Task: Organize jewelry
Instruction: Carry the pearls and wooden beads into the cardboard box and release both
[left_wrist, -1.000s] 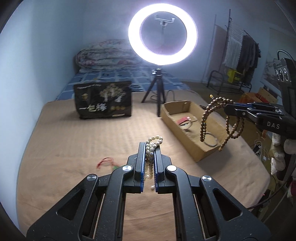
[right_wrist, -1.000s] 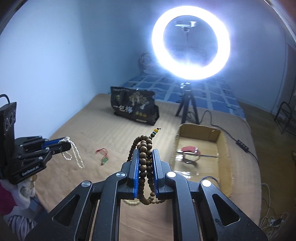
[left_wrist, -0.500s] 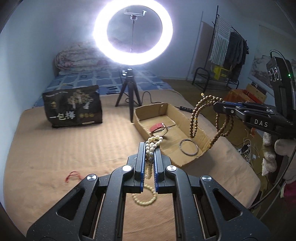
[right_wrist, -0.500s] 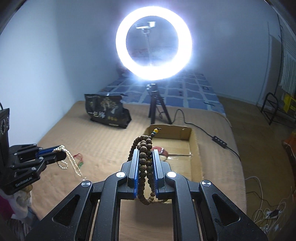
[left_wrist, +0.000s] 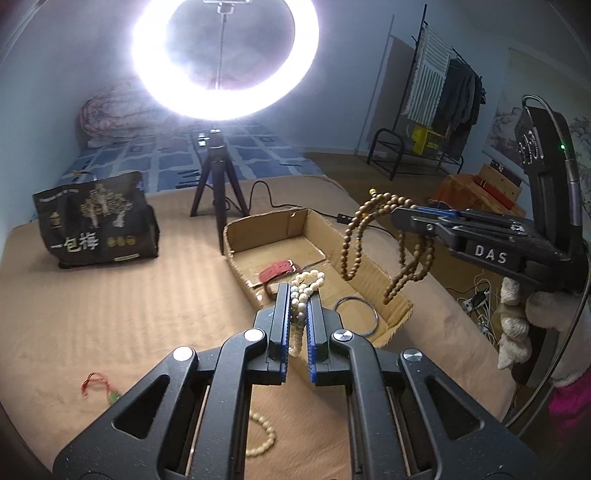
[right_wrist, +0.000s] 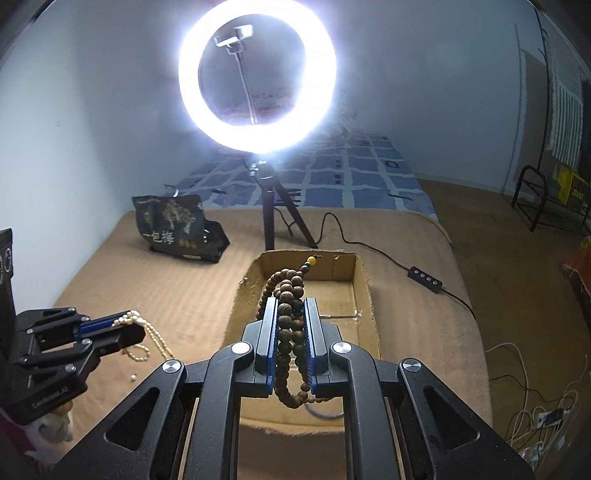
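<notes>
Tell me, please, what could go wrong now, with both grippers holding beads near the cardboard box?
1. The wooden bead strand in the right gripper hangs in long loops; it may catch the cardboard box wall.
2. The pearl necklace in the left gripper dangles beside it; the two strands might tangle.

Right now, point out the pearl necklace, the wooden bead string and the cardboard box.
pearl necklace (left_wrist: 302, 291), left wrist view, beads above the fingers.
wooden bead string (right_wrist: 289, 295), right wrist view, beads between the fingers.
cardboard box (left_wrist: 280, 225), left wrist view, far wall.

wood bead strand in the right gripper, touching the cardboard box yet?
Apart. The left wrist view shows the wooden bead strand hanging from the right gripper, its lowest loop in the air above the cardboard box wall.
</notes>
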